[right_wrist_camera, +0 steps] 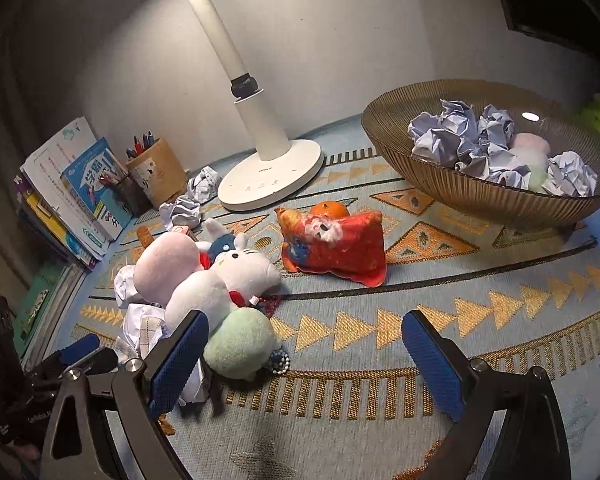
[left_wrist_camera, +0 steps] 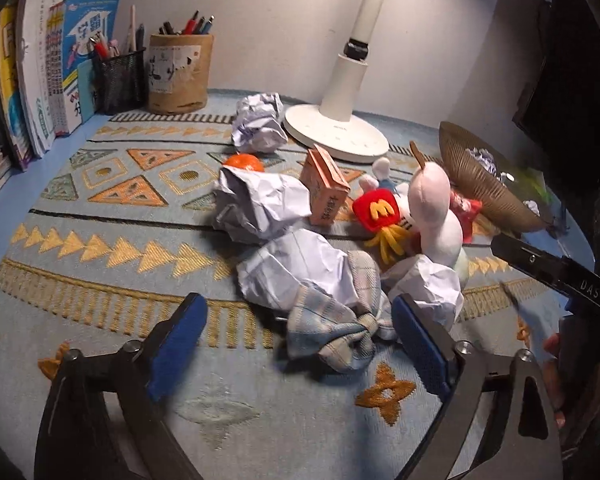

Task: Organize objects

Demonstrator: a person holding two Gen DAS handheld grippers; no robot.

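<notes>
- Left wrist view shows the left gripper (left_wrist_camera: pixel 298 344) low over a patterned mat (left_wrist_camera: pixel 112 256); its blue pads stand apart, with a crumpled checked cloth (left_wrist_camera: pixel 332 332) lying between them; the pads do not press on it.
- Just beyond the cloth lie balls of crumpled paper (left_wrist_camera: pixel 300 268), touching it; one more paper ball (left_wrist_camera: pixel 260 122) sits at the far edge of the mat beside the white lamp base (left_wrist_camera: pixel 336 128).
- A small orange carton (left_wrist_camera: pixel 326 188) stands tilted near the middle of the mat; an orange fruit (left_wrist_camera: pixel 244 161) lies partly hidden behind a paper ball.
- A heap of plush toys (left_wrist_camera: pixel 432 208) lies toward the right edge of the mat, touching a red toy with a yellow M (left_wrist_camera: pixel 380 210).
- Right wrist view shows the right gripper (right_wrist_camera: pixel 304 356) with its fingers wide apart and only bare mat between them; its left finger (right_wrist_camera: pixel 178 354) is just beside a pale green plush ball (right_wrist_camera: pixel 240 346).
- A ribbed brown bowl (right_wrist_camera: pixel 476 196) sits at the far right corner of the mat, holding paper balls and a plush piece.
- A red pillow-shaped toy (right_wrist_camera: pixel 336 248) lies near the mat's middle, well apart from the bowl.
- Books (right_wrist_camera: pixel 88 188) and two pen holders (right_wrist_camera: pixel 156 172) stand along the far left edge by the wall.
</notes>
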